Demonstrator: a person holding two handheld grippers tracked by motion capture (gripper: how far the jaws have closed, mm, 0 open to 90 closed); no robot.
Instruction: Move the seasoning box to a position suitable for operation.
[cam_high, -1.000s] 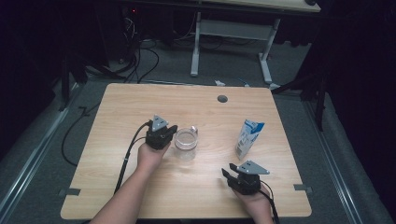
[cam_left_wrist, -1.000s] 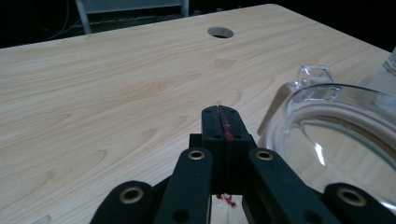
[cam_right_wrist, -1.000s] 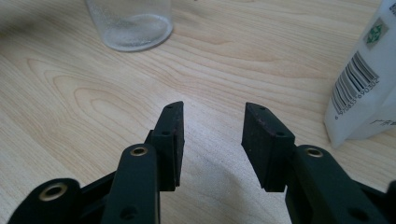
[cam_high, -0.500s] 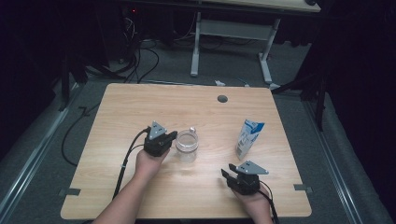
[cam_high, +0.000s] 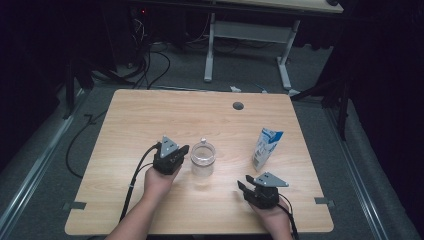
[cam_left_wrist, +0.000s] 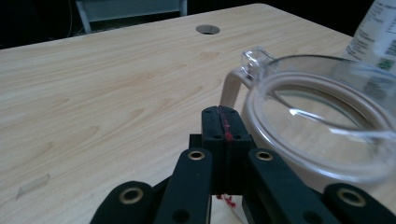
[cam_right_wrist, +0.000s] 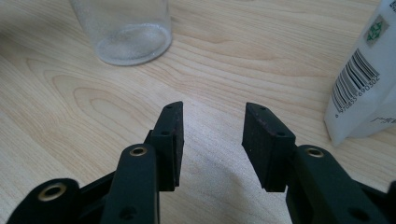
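Note:
A clear glass jar (cam_high: 202, 159) with a small lug on its rim stands upright at the middle of the wooden table (cam_high: 150, 115). My left gripper (cam_high: 184, 149) is shut just left of it, with nothing between the jaws. In the left gripper view its closed tips (cam_left_wrist: 223, 122) sit beside the jar's rim (cam_left_wrist: 322, 126); I cannot tell whether they touch. A white and blue carton (cam_high: 266, 149) stands to the right. My right gripper (cam_high: 241, 186) rests near the front edge, open and holding nothing (cam_right_wrist: 212, 135), facing the jar's base (cam_right_wrist: 126, 32) and the carton (cam_right_wrist: 359, 84).
A round cable hole (cam_high: 238, 106) lies in the table's far side. Cables trail from both grippers over the front edge. A desk frame (cam_high: 247, 35) and floor cables stand beyond the table. A strip of tape (cam_left_wrist: 32, 185) lies on the wood.
My left gripper has drawn back toward the near edge beside the jar. The right gripper and the carton have kept still.

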